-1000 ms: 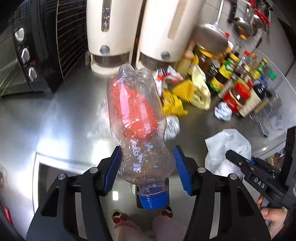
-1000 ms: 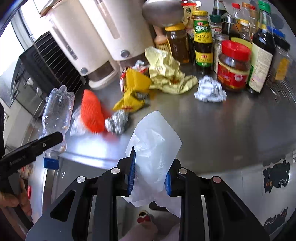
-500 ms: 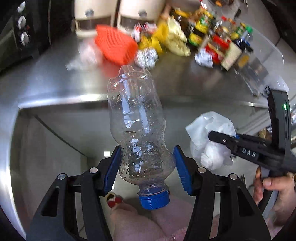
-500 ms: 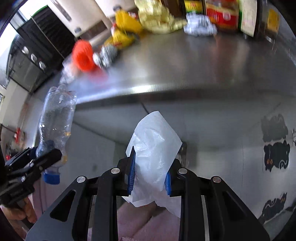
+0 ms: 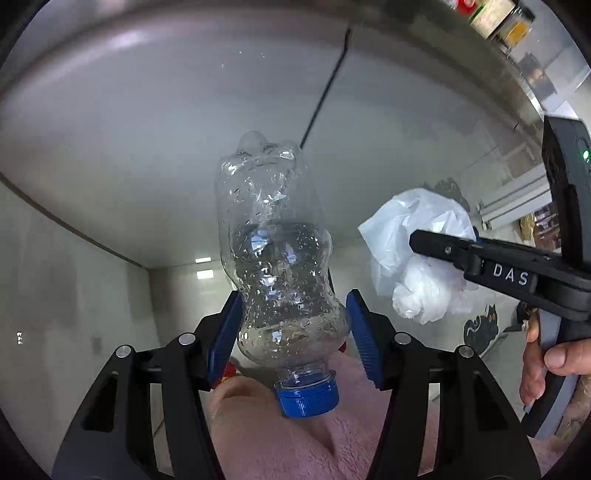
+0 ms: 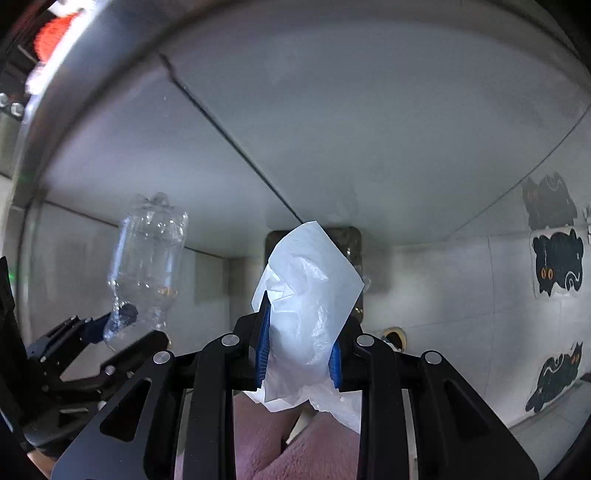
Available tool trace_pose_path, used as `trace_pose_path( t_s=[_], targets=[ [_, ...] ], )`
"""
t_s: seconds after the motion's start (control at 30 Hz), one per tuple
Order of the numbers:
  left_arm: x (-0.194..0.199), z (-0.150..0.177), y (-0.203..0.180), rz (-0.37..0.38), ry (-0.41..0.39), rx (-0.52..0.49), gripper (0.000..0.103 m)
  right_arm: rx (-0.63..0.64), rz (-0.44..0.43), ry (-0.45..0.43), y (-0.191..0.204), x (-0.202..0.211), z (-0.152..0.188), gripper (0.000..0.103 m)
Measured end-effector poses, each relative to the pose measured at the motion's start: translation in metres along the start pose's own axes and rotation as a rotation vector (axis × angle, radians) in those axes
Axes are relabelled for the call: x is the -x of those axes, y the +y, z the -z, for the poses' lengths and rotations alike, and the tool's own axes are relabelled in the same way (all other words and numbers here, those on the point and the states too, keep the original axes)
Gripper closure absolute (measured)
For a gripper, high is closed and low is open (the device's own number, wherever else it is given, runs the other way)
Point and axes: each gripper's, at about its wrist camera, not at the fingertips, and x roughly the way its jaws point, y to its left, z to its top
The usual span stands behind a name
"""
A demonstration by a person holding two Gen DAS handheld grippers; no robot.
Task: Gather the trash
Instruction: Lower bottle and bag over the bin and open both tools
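Observation:
My left gripper (image 5: 291, 328) is shut on a clear plastic bottle (image 5: 277, 258) with a blue cap (image 5: 307, 398), held cap toward me. The bottle also shows in the right wrist view (image 6: 147, 266). My right gripper (image 6: 299, 347) is shut on a crumpled white plastic bag (image 6: 306, 306). In the left wrist view the bag (image 5: 417, 251) hangs to the right of the bottle, pinched in the right gripper (image 5: 436, 254). Both grippers are held below the steel counter edge (image 5: 221, 22), in front of the cabinet front.
The grey cabinet front (image 6: 332, 129) fills both views, with a dark door seam (image 5: 325, 88). Condiment jars (image 5: 498, 18) show at the counter's top right. Black cat stickers (image 6: 554, 262) are on the right wall. My pink-clad legs (image 5: 295, 443) are below.
Both grippers have dropped from counter height to below the counter edge, carrying the bottle and the bag. The trash on the counter has left view.

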Motion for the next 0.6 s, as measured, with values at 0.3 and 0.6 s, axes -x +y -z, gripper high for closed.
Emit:
trace_pose_path(
  t_s=[0.3,0.6],
  targets=[
    [-0.067,-0.009,0.007,0.017,0.089,0.023,0.048,-0.025,0.027,0.068,-0.011,-0.058,-0.014,0.074],
    [-0.093,-0.019,0.009,0.011,0.126,0.003,0.048,-0.051,0.013,0.09,-0.014,-0.081,-0.031,0.062]
  ],
)
